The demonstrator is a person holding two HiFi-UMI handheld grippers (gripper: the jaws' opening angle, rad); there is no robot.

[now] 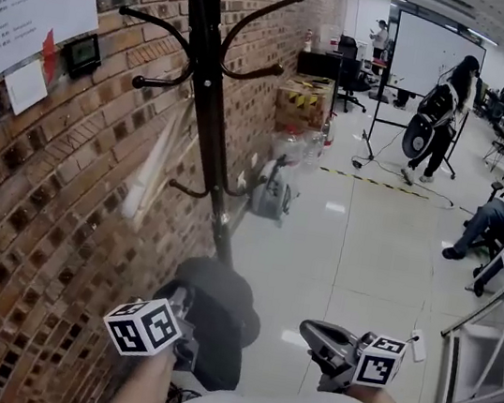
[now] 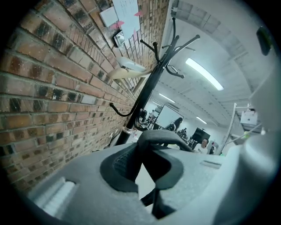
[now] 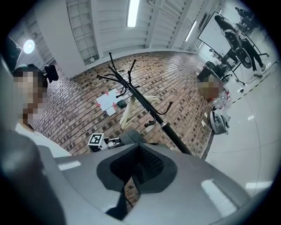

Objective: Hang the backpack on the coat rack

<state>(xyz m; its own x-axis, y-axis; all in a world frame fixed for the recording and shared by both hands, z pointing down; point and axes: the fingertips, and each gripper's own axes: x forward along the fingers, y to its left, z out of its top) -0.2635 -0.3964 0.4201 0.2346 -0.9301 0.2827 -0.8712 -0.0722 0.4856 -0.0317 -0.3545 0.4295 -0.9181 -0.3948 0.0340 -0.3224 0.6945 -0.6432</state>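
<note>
Two grippers sit at 6 o'clock in the head view; left gripper [image 1: 185, 313] is clamped on the bag [image 1: 218, 323]; right gripper [image 1: 312, 333] is pinched closed, empty; the bag is low, below the rack [image 1: 207, 94] at 12 o'clock, not hung yet; best lift its strap [image 2: 160, 137] above a hook [image 1: 138, 81], then lower slowly; only the left gripper view shows the strap loop; the head view cuts off the rack's top, the gripper views show it.

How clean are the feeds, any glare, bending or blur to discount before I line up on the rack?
Head view: the fisheye bows the brick wall, glare spots the floor, the coat rack is sharp. Left gripper view: black corners, the near left tool soft. Right gripper view: black corners too, ceiling lamp blown out.
</note>
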